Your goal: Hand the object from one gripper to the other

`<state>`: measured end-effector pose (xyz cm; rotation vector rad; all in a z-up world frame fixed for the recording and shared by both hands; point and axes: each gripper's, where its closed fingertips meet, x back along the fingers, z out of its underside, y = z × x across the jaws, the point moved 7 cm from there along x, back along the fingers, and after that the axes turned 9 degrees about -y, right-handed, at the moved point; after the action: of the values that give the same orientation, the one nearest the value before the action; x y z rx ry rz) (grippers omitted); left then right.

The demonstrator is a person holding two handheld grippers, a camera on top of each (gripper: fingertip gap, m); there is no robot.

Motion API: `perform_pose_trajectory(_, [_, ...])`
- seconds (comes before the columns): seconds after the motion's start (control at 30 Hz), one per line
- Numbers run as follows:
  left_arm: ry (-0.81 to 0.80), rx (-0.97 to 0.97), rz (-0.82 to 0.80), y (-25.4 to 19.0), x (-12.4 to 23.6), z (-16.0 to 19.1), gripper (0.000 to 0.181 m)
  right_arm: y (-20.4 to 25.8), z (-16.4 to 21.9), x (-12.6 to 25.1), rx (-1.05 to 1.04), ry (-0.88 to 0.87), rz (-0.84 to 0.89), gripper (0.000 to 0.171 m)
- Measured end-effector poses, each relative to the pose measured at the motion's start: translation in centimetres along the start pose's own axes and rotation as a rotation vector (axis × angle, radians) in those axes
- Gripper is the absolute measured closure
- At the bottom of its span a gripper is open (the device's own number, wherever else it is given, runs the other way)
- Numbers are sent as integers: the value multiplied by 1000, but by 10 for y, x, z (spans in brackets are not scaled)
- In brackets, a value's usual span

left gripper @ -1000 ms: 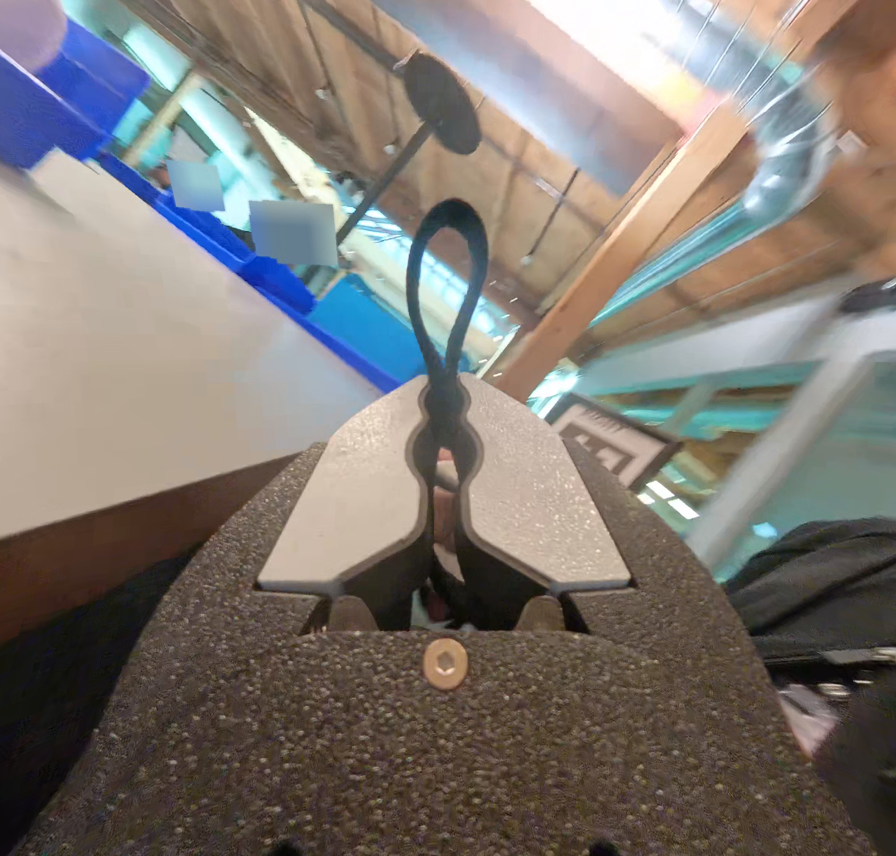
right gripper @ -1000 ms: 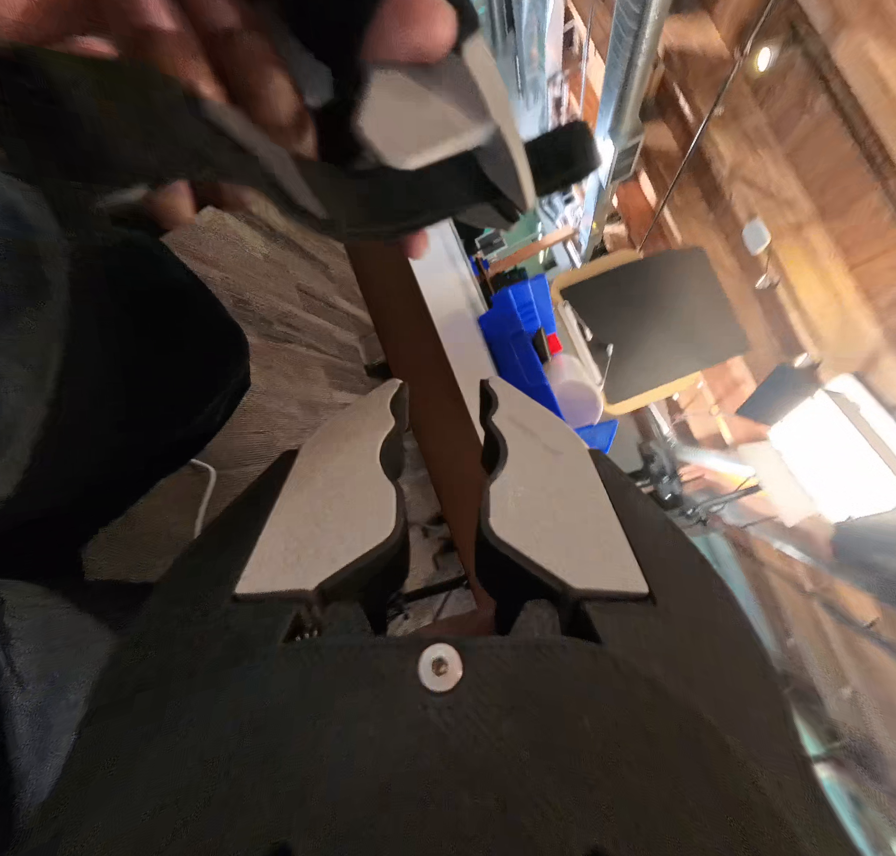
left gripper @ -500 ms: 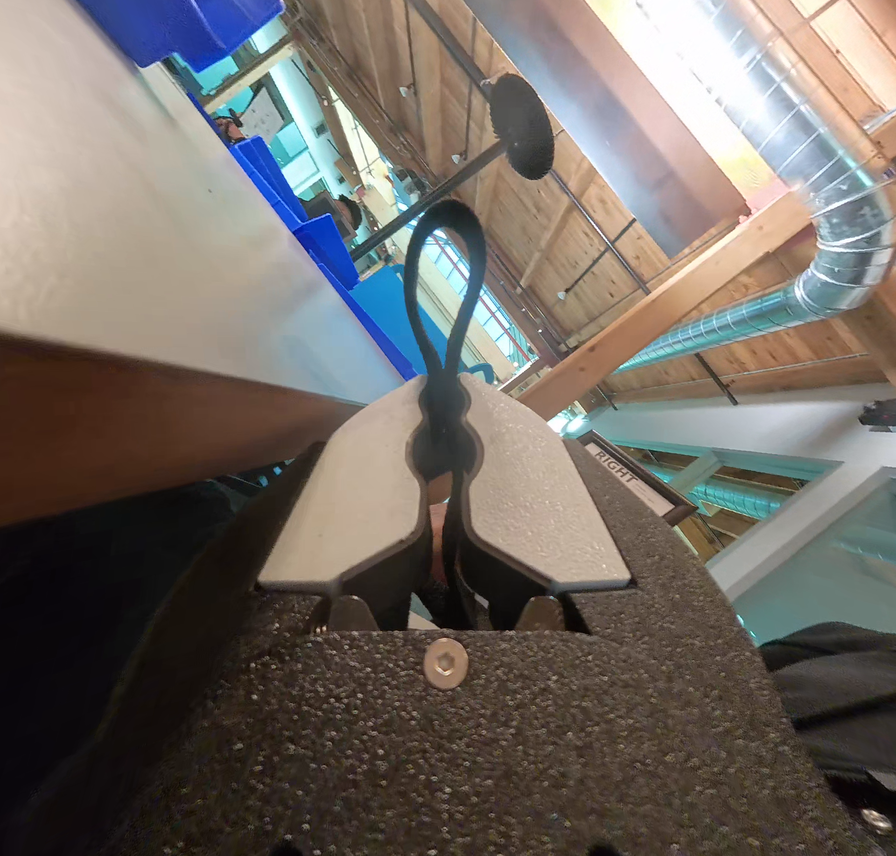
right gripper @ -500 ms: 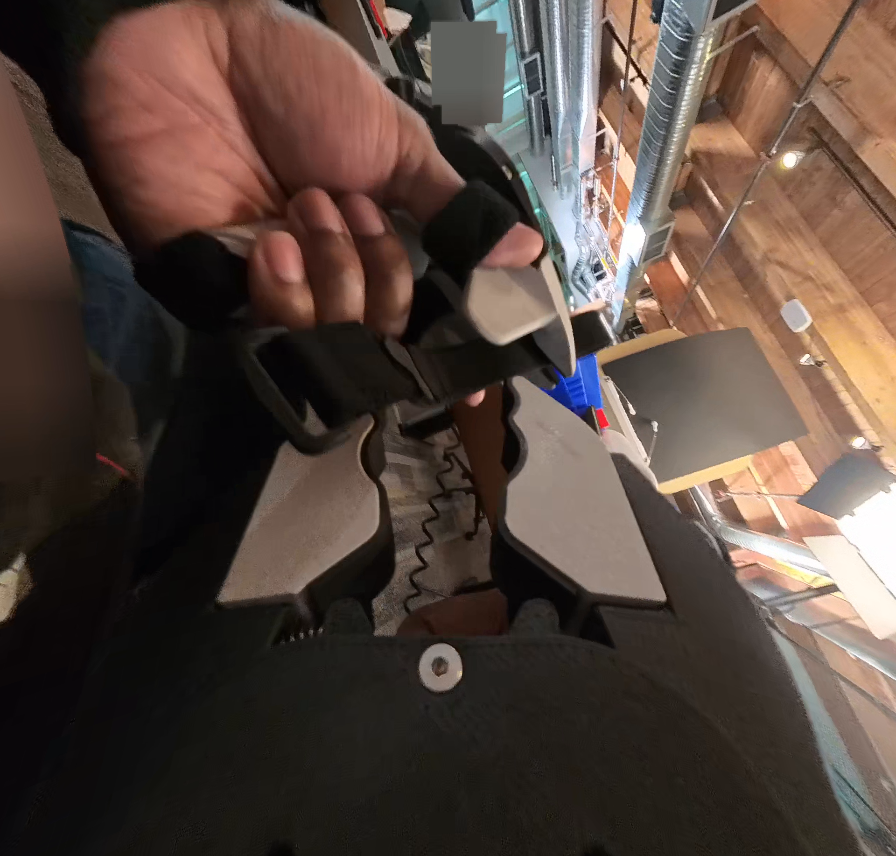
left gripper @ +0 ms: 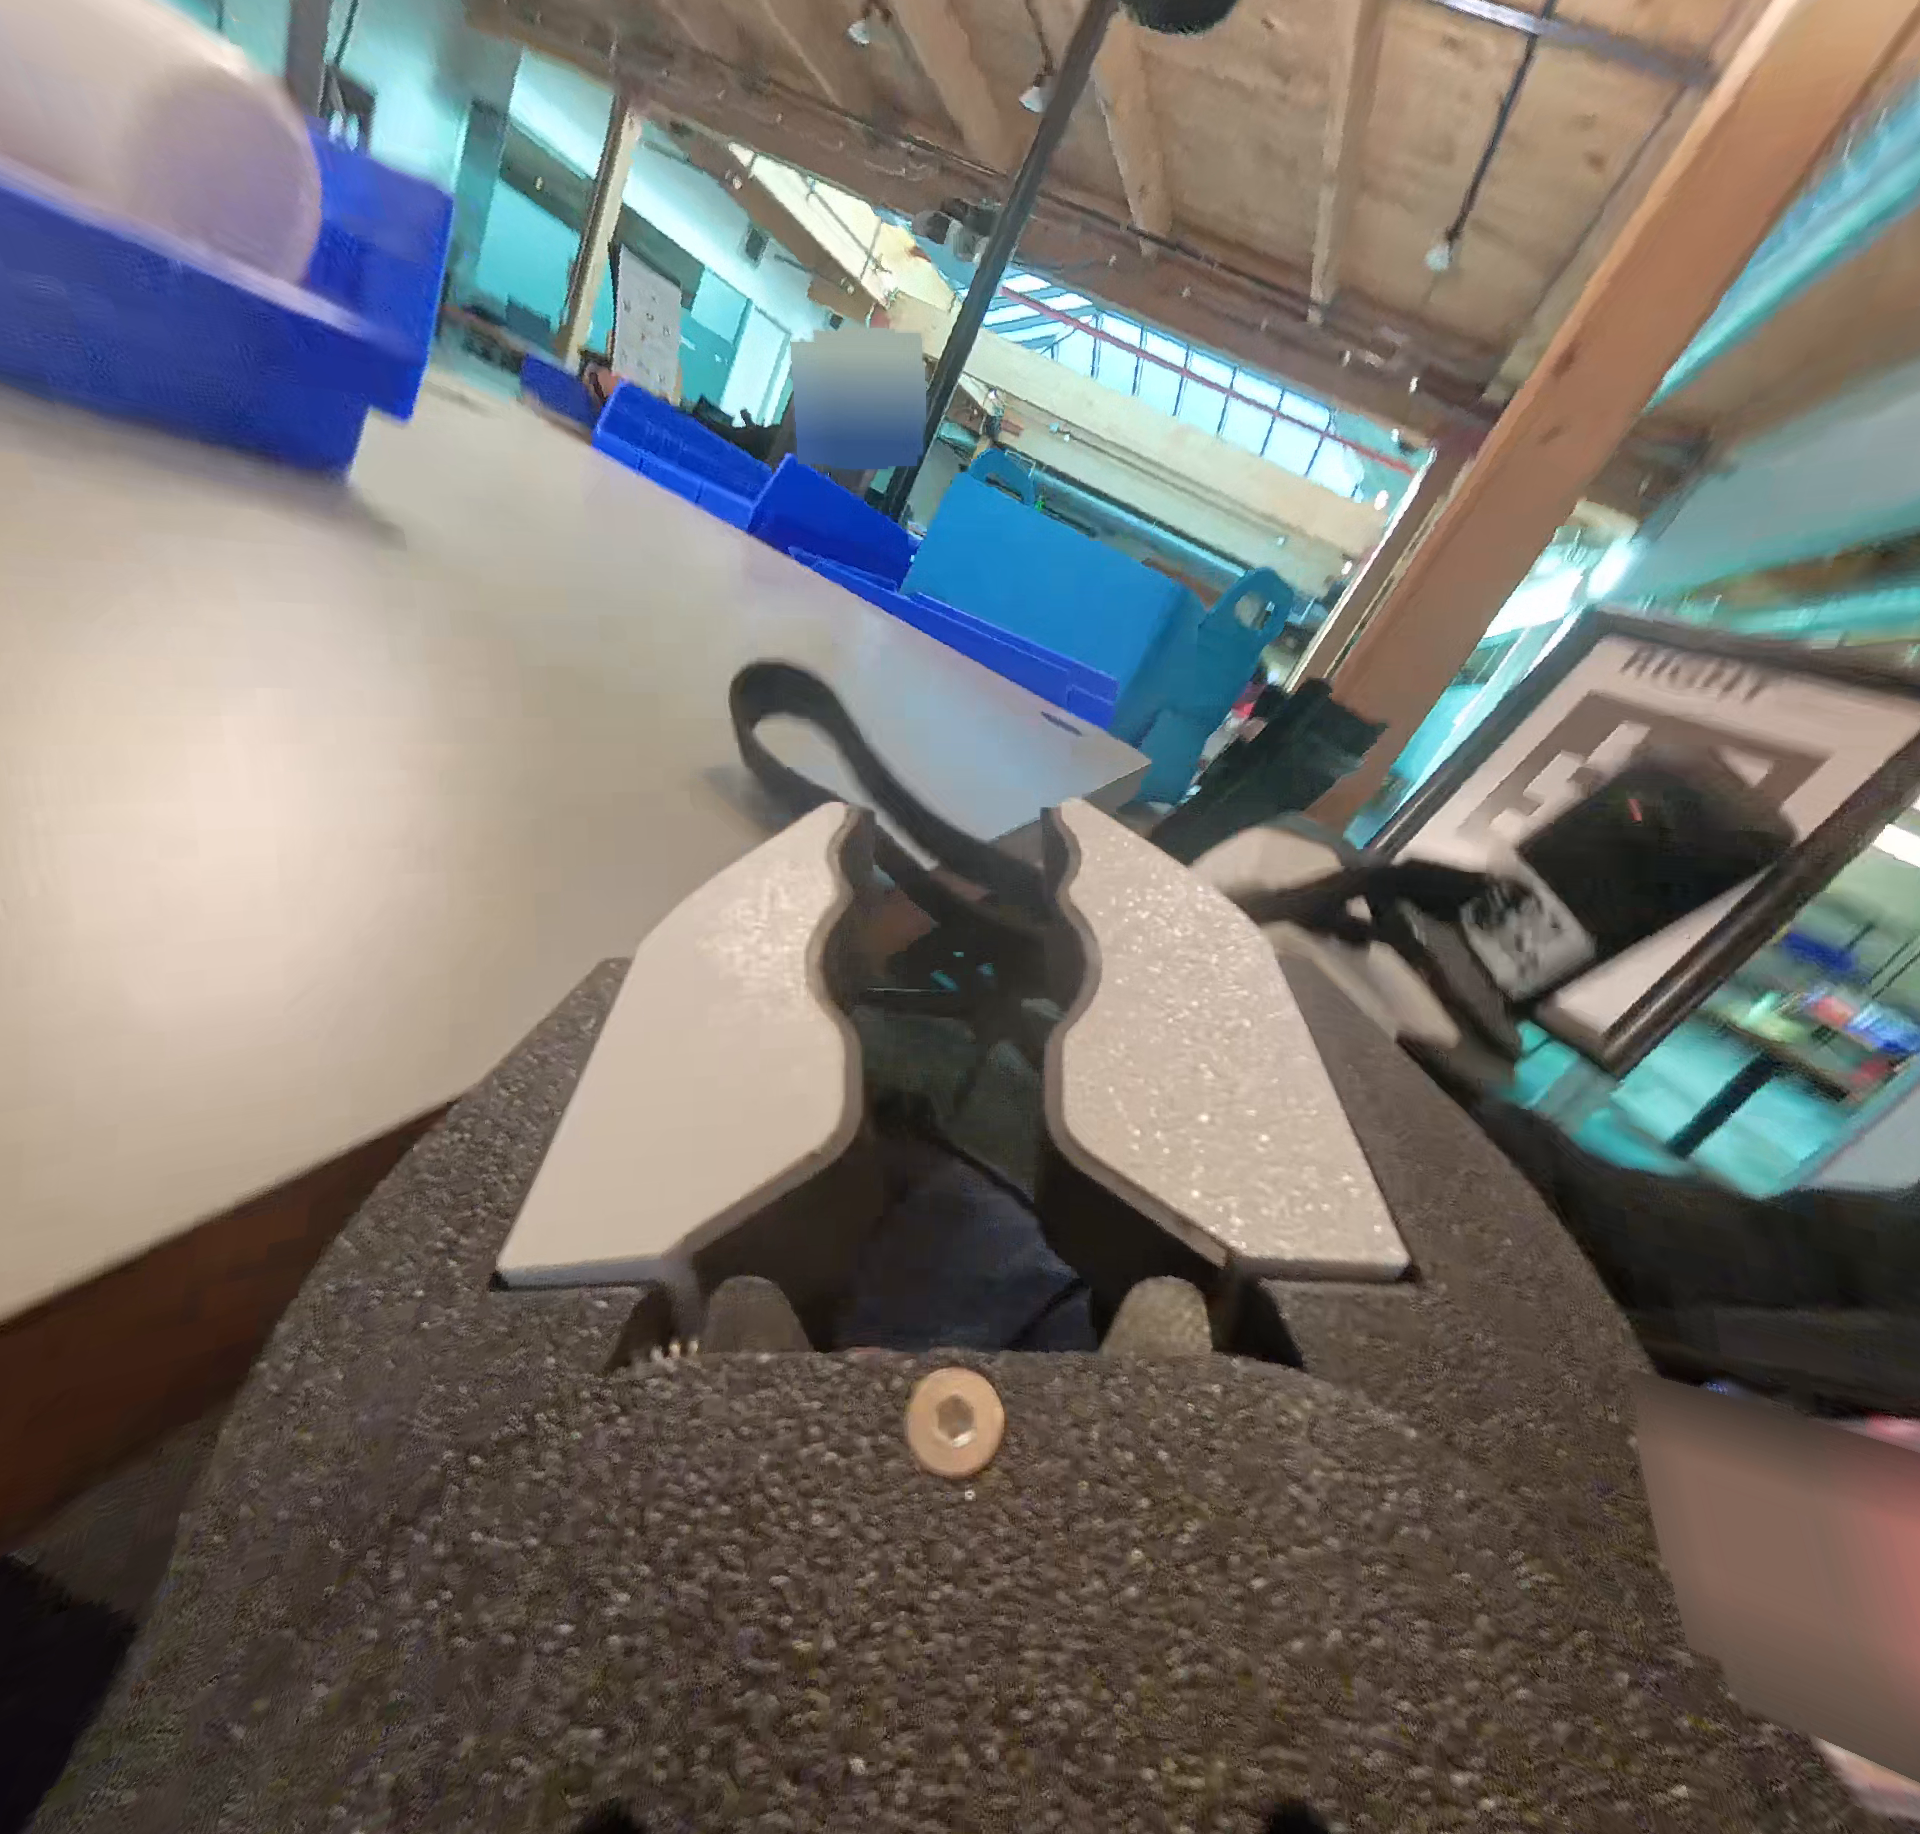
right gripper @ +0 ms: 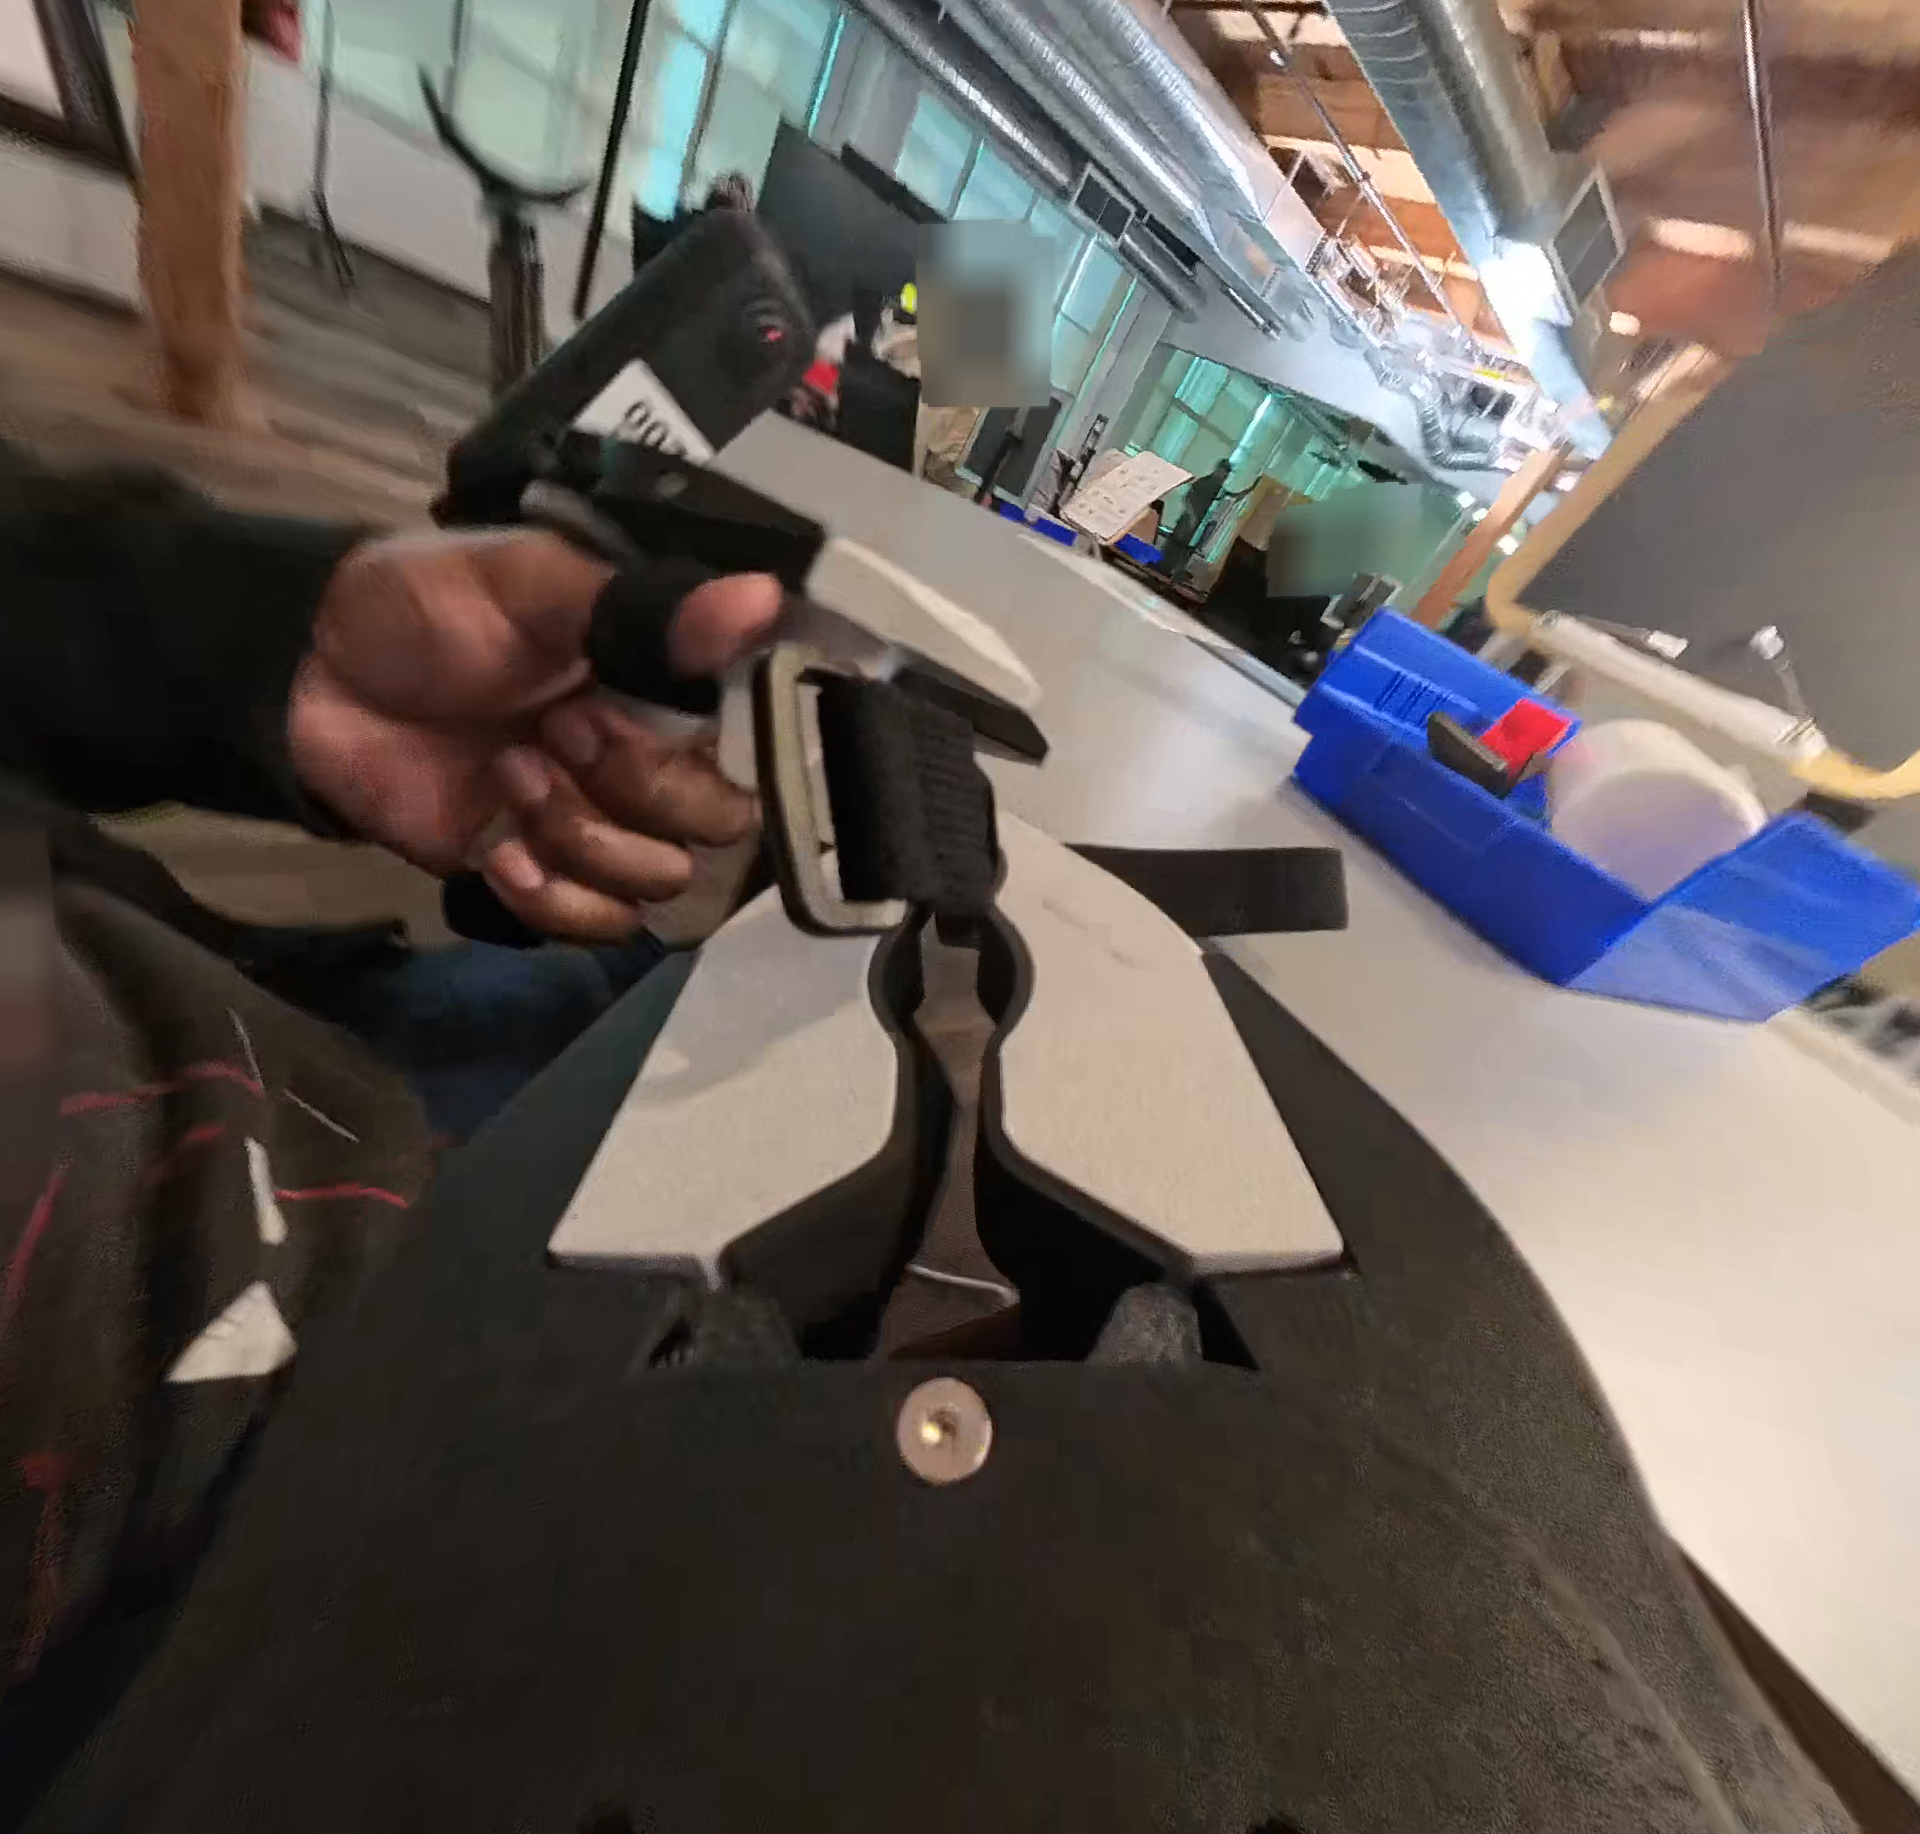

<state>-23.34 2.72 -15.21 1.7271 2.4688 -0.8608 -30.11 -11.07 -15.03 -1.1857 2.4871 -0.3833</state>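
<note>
The object is a black webbing strap (right gripper: 914, 808) with a grey metal buckle (right gripper: 790, 797). My right gripper (right gripper: 951, 937) is shut on the strap just below the buckle, and the strap's tail runs right over the table. My left gripper (right gripper: 935, 672), held by a hand (right gripper: 499, 704), sits just above the buckle, touching or nearly touching the strap. In the left wrist view my left gripper (left gripper: 956, 828) is open. The strap's loop (left gripper: 790, 735) lies ahead of its tips and the band passes loosely between them.
A grey table (right gripper: 1558, 1161) runs under both grippers; it also shows in the left wrist view (left gripper: 312, 745). A blue bin (right gripper: 1507, 849) with a white roll (right gripper: 1652, 797) stands at the right. More blue bins (left gripper: 187, 330) line the far edge. A wooden post (left gripper: 1610, 330) stands right. Spacing between my two grippers at the tips: around 6 centimeters.
My left gripper has opened and let go of the strap. My right gripper has closed on the strap near the buckle. Both grippers have swung down toward the table.
</note>
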Motion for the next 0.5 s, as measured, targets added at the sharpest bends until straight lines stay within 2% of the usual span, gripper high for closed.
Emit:
perform_pose_trajectory(0.1, [36,-239,83,-17,-1,-2,140,-16,-4,9,-272,-53,-45,166])
perform_pose_trajectory(0.27, [160,-729,210,-45,-2,20,124,-27,3,16,-605,-32,-180,166])
perform_pose_trajectory(0.37, [206,-904,271,-56,-2,33,126,-22,9,19,-716,48,-296,166])
perform_pose_trajectory(0.5, [295,-1035,329,-61,-2,52,129,-13,10,21,-720,115,-390,166])
